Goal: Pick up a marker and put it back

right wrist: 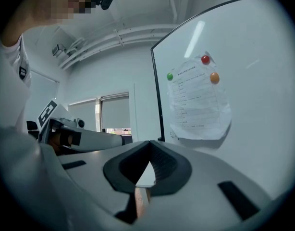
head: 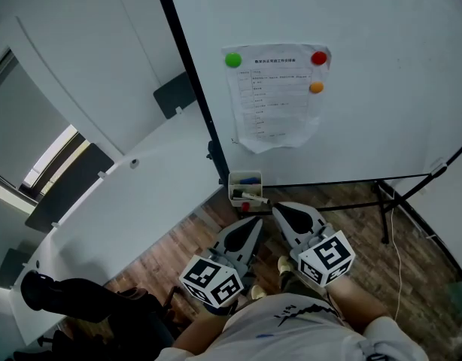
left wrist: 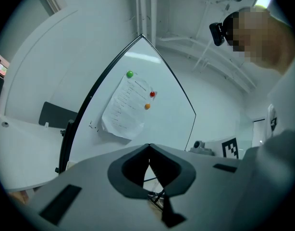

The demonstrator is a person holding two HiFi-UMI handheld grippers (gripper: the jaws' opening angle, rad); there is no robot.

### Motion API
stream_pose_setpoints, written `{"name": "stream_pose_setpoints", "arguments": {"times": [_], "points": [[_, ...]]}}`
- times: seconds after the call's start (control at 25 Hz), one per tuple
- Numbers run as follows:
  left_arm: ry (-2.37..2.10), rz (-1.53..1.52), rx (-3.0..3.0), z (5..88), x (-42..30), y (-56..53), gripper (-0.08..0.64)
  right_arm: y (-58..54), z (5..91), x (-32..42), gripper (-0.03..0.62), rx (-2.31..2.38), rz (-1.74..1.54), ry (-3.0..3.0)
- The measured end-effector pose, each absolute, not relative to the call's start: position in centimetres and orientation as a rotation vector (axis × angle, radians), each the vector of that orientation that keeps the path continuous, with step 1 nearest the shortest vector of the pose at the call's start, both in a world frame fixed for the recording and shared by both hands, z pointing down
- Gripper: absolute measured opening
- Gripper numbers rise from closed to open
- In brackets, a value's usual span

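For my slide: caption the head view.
Left gripper and right gripper, shut, point toward the marker holder at the whiteboard.

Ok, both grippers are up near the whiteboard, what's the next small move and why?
Probably open the right gripper and ease it toward the marker in the holder: it and the left gripper are shut and empty, and it sits nearest.

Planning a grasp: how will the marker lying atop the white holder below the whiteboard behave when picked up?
The marker looks slim, stiff and rounded, so it is probably light but may roll or pivot between flat pads. It seems to rest across the white holder with one end past the edge, so a nudge could tip it out.
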State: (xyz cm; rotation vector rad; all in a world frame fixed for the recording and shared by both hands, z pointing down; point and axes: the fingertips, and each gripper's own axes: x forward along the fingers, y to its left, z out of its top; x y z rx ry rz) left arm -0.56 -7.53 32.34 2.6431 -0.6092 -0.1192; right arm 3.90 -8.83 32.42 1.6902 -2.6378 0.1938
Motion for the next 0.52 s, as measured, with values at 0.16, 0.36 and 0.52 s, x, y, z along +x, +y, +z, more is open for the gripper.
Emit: {"name": "stream_pose_setpoints", "arguments": {"times": [0.16, 0.36, 0.52], "points": [[-0.608, -0.120, 2.651, 32.20, -0.32, -7.64, 0.012, -8.93, 32.23, 4.15, 0.014, 1.698, 0.182, -2.632], [-0.612, -0.120, 2.653, 32.19, -0.44, -7.80, 0.012, -9.12, 32.15, 4.27, 0.014, 1.707, 0.177, -2.624], [-0.619, -0.117, 2.654, 32.34, -0.73, -8.08, 0.012, -9.33, 32.24, 3.93, 0.014, 1.703, 0.174, -2.625]]}}
